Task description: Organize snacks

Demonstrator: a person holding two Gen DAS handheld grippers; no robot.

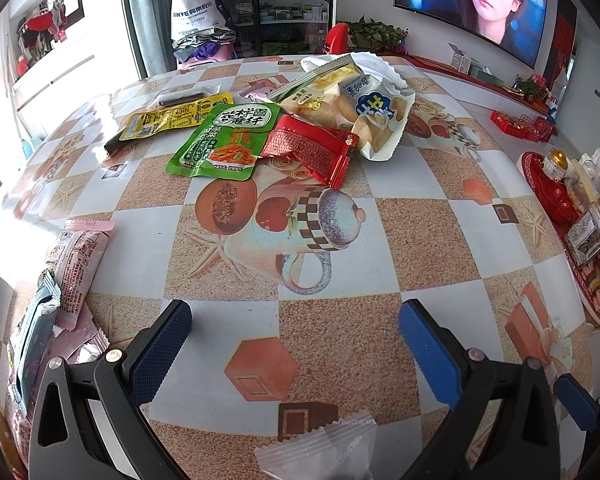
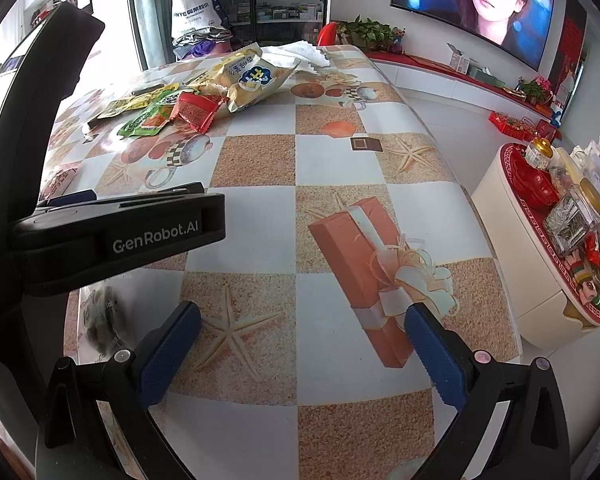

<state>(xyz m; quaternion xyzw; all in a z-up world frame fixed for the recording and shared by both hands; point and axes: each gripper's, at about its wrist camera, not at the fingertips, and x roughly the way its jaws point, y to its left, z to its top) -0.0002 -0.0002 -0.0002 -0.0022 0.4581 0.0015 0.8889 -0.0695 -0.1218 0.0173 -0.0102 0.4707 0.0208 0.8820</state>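
Observation:
A pile of snack packets lies at the far middle of the table: a green packet (image 1: 220,140), a red packet (image 1: 306,148), a yellow packet (image 1: 172,118) and a large white-yellow bag (image 1: 364,108). Pink and blue packets (image 1: 74,264) lie at the near left edge. A clear wrapped snack (image 1: 320,448) lies just below my left gripper (image 1: 294,320), which is open and empty above the tablecloth. My right gripper (image 2: 302,326) is open and empty over the near right part of the table. The pile shows far left in the right wrist view (image 2: 192,100).
The left gripper's black body (image 2: 112,232) fills the left of the right wrist view. A low white stand with a red tray of jars and snacks (image 2: 540,208) is beside the table's right edge. A white cloth (image 1: 360,60) lies at the far edge of the table.

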